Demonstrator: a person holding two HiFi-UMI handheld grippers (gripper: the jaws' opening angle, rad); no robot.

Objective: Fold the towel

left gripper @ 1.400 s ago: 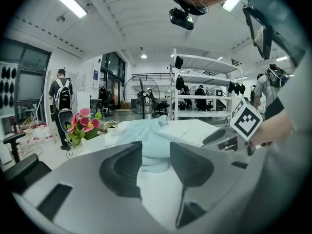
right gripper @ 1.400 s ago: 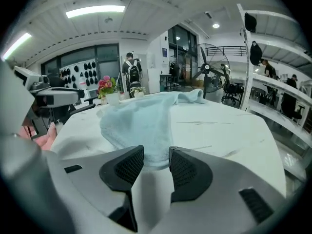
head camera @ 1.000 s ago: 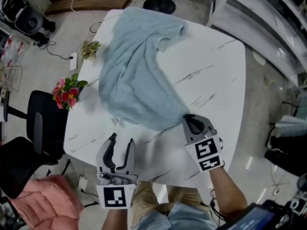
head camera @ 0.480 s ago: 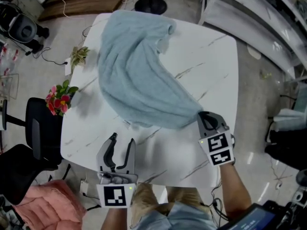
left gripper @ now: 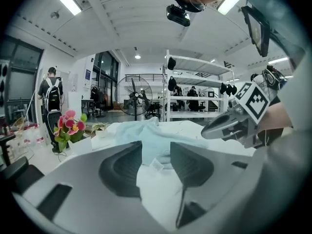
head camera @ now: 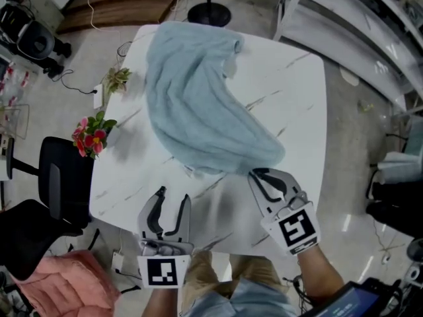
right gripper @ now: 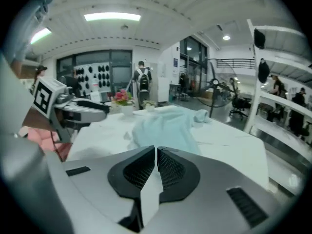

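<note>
Head view shows the towel (head camera: 198, 104) bunched diagonally across the table (head camera: 294, 104). Its near corner lies just ahead of your right gripper (head camera: 263, 174), whose jaws have just been opening to an empty slit. Your left gripper (head camera: 172, 195) is spread and empty, and in its own view the jaws hide the towel's near edge.

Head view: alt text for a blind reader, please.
A crumpled light blue towel lies diagonally across a white marble table. Beside its near corner is the right gripper, whose jaws have just been opening, nothing between them; the left gripper hovers open and empty at the near edge.
</note>
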